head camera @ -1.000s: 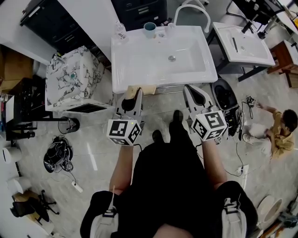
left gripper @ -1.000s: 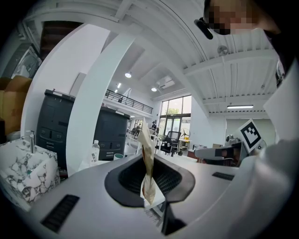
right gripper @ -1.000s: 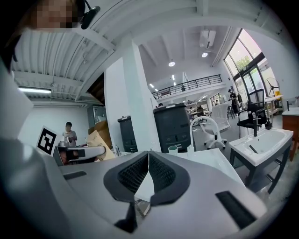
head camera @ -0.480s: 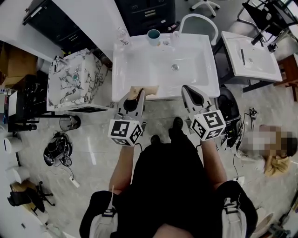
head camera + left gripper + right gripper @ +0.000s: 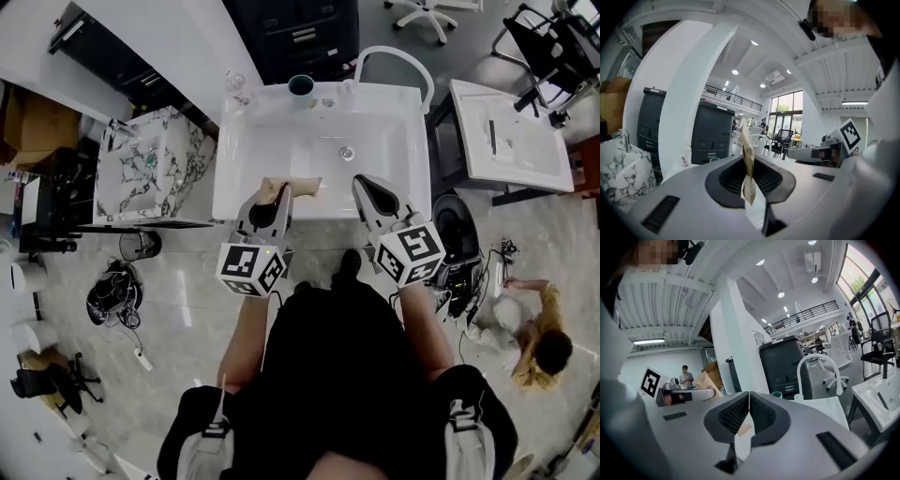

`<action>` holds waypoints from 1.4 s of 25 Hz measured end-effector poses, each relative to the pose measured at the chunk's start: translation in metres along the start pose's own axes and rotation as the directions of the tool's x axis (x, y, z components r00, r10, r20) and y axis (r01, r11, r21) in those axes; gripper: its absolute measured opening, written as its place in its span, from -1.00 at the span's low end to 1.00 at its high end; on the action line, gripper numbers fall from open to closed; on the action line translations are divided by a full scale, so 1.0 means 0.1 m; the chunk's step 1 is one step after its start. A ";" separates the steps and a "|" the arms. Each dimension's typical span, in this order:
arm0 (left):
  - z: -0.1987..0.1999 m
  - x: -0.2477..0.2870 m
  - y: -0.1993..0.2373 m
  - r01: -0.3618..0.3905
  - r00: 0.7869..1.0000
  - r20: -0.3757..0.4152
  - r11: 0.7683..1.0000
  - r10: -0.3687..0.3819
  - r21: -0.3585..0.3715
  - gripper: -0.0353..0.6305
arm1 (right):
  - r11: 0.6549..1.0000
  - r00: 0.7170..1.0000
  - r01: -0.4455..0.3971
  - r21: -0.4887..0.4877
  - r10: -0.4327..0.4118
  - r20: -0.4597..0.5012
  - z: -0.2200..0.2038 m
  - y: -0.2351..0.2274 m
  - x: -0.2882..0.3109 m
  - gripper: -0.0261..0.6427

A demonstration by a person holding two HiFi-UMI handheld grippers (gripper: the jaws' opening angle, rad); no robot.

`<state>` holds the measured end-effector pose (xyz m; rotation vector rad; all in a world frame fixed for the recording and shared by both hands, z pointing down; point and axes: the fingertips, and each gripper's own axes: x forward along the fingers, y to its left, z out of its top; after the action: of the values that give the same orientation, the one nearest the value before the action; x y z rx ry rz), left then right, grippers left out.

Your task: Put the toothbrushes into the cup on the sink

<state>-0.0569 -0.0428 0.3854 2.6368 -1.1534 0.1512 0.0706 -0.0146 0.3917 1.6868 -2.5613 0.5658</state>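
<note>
A teal cup [image 5: 301, 85] stands on the back rim of the white sink [image 5: 242, 173]; the right gripper view shows that cup [image 5: 776, 394] too. My left gripper [image 5: 278, 191] reaches over the sink's front rim, shut on a thin tan flat packet [image 5: 292, 185]. In the left gripper view the packet [image 5: 748, 164] stands edge-on between the pads. My right gripper [image 5: 362, 184] hovers over the front rim to the right, its jaws together with nothing in them [image 5: 748, 395]. No bare toothbrush shows.
A white arched tube [image 5: 396, 60] rises behind the sink's right corner. A marble-patterned cabinet [image 5: 148, 169] stands left, a second sink [image 5: 511, 131] right, dark drawers [image 5: 305, 33] behind. A person [image 5: 539, 349] crouches on the floor at lower right.
Both grippers have moved forward from below the sink's front edge to over its rim. The left gripper has kept the packet. The person on the floor has shifted lower.
</note>
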 end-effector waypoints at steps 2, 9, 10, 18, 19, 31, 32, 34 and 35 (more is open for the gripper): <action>-0.04 0.10 -0.08 -0.008 1.000 -0.004 1.000 0.008 -0.004 -0.76 | 1.000 1.000 -0.022 0.000 0.022 -0.017 -0.03 -0.08 0.01 -0.83; -0.09 0.31 -0.23 -0.052 0.999 -0.011 0.999 0.052 -0.011 -0.76 | 0.997 0.996 -0.073 -0.001 0.073 -0.051 -0.07 -0.32 0.03 -0.83; -0.10 0.31 -0.24 -0.059 0.998 -0.013 0.998 0.059 -0.008 -0.76 | 0.997 0.996 -0.076 0.001 0.076 -0.051 -0.06 -0.34 0.04 -0.83; -0.16 0.32 -0.20 -0.091 0.995 -0.031 0.996 0.091 -0.021 -0.76 | 0.994 0.991 -0.103 0.030 0.105 -0.081 -0.16 -0.38 0.15 -0.83; -0.17 0.33 -0.18 -0.090 0.995 -0.035 0.996 0.089 -0.023 -0.76 | 0.994 0.991 -0.102 0.034 0.105 -0.083 -0.16 -0.37 0.17 -0.83; 0.09 0.75 0.19 -0.022 1.000 -0.003 1.000 0.022 -0.011 -0.76 | 1.000 0.999 -0.014 0.013 0.015 -0.050 0.11 -0.55 0.50 -0.83; 0.11 0.79 0.23 -0.016 1.000 -0.004 1.000 0.016 -0.012 -0.76 | 1.000 0.999 -0.007 0.012 0.007 -0.050 0.13 -0.56 0.54 -0.83; 0.15 0.88 0.31 -0.004 1.000 -0.003 1.000 0.004 -0.016 -0.76 | 1.000 0.999 0.009 0.009 -0.008 -0.051 0.17 -0.60 0.63 -0.83; 0.17 0.92 0.35 0.003 1.000 -0.001 1.000 -0.003 -0.017 -0.76 | 1.000 0.999 0.016 0.008 -0.016 -0.052 0.19 -0.61 0.67 -0.83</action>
<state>-0.0203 -0.1352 0.3940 2.6238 -1.1448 0.1420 0.1008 -0.1016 0.4057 1.6711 -2.5114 0.6119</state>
